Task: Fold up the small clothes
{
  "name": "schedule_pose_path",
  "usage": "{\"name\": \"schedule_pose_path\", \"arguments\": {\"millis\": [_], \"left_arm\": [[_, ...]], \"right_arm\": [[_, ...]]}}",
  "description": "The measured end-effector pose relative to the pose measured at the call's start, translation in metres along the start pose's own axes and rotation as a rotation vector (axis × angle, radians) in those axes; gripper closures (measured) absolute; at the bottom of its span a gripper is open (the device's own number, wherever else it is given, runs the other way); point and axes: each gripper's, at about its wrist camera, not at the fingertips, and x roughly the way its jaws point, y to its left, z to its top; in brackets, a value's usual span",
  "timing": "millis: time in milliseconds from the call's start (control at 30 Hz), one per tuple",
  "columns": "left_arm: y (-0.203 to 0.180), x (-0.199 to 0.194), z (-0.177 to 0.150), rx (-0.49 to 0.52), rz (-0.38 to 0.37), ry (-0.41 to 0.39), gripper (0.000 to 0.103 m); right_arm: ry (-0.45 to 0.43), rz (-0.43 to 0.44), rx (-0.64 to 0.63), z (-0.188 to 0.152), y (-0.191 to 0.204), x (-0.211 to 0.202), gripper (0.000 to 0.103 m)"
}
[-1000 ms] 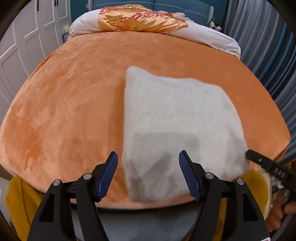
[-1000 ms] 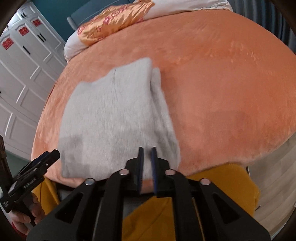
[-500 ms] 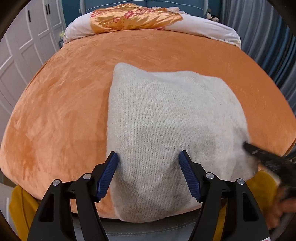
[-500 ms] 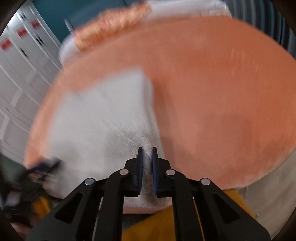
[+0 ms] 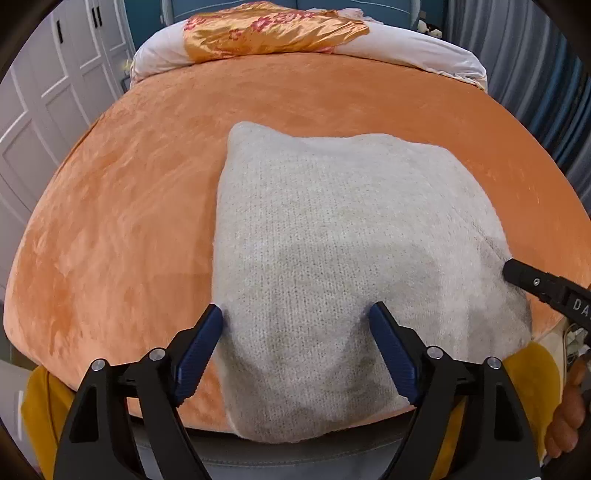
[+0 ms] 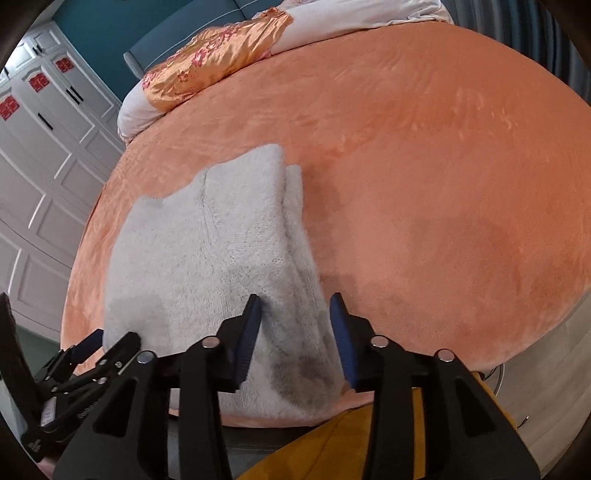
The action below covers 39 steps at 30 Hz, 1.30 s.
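Orange plush bed (image 5: 122,229), bedroom w/ white wardrobe doors: a folded grey knit sweater (image 5: 332,258) lies at its near edge, both tools poised over it.

Left gripper (image 5: 295,328) has jaws spread wide, straddling the sweater's near-left corner; right gripper (image 6: 295,325) has jaws spread too, set astride the sweater's layered right edge, nothing pinched yet. Placement looks deliberate: each tool sits at a near corner of the sweater, prob. so both can pinch and lift the hem for another fold away from the person. Beyond the sweater, at the bed's far end, a gold floral pillow (image 5: 266,33) rests on white bedding (image 5: 406,48).
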Motion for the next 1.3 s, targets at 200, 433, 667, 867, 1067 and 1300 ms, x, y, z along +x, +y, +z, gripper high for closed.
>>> {"name": "schedule_pose_path", "arguments": {"millis": [200, 433, 667, 867, 1067, 1300], "left_arm": [[0.015, 0.011, 0.008, -0.060, -0.039, 0.047, 0.015], [0.023, 0.017, 0.015, -0.109, -0.092, 0.087, 0.011], [0.041, 0.018, 0.032, -0.152, -0.153, 0.056, 0.012], [0.043, 0.046, 0.034, -0.225, -0.191, 0.091, 0.010], [0.034, 0.056, 0.038, -0.215, -0.168, 0.084, 0.005], [0.035, 0.065, 0.037, -0.206, -0.161, 0.081, 0.005]], "right_arm": [[0.052, 0.023, 0.022, 0.000, -0.001, 0.021, 0.042], [0.082, 0.070, 0.029, 0.003, -0.002, 0.043, 0.032], [0.063, 0.173, 0.026, 0.001, -0.016, 0.052, 0.027], [0.063, 0.257, 0.031, 0.003, -0.020, 0.058, 0.027], [0.059, 0.349, 0.036, 0.014, -0.019, 0.070, 0.027], [0.051, 0.376, 0.013, 0.019, -0.014, 0.078, 0.028]]}}
